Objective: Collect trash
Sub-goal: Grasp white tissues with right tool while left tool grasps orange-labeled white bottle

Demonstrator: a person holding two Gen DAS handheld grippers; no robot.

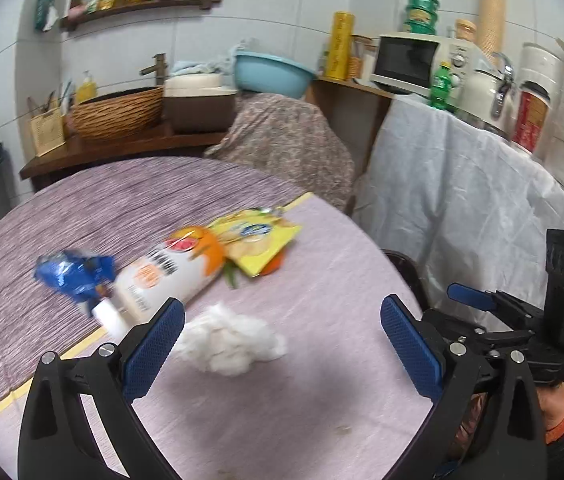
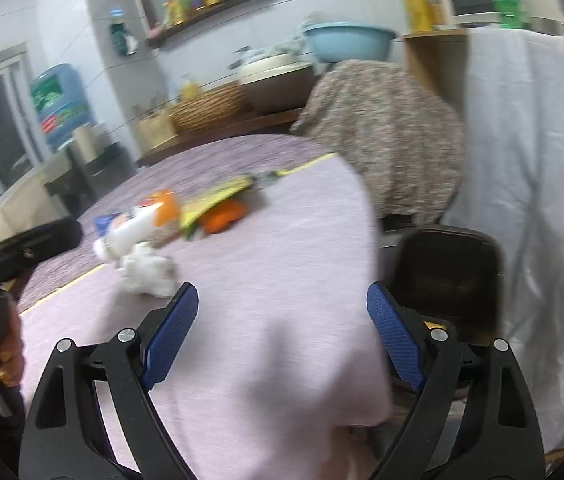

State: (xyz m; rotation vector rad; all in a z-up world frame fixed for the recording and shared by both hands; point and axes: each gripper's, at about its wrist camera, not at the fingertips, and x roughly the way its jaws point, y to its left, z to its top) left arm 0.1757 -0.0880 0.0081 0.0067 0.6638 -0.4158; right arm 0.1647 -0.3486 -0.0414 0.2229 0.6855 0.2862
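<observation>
Both grippers, left (image 1: 282, 332) and right (image 2: 282, 320), gape empty, ready to grab the tissue (image 1: 230, 340) at the left one's twelve o'clock.

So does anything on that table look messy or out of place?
Yes. Litter lies across the table: a crumpled white tissue, a toppled white bottle, a crushed blue wrapper and a yellow snack bag. Both sets of fingers are open and empty.
</observation>
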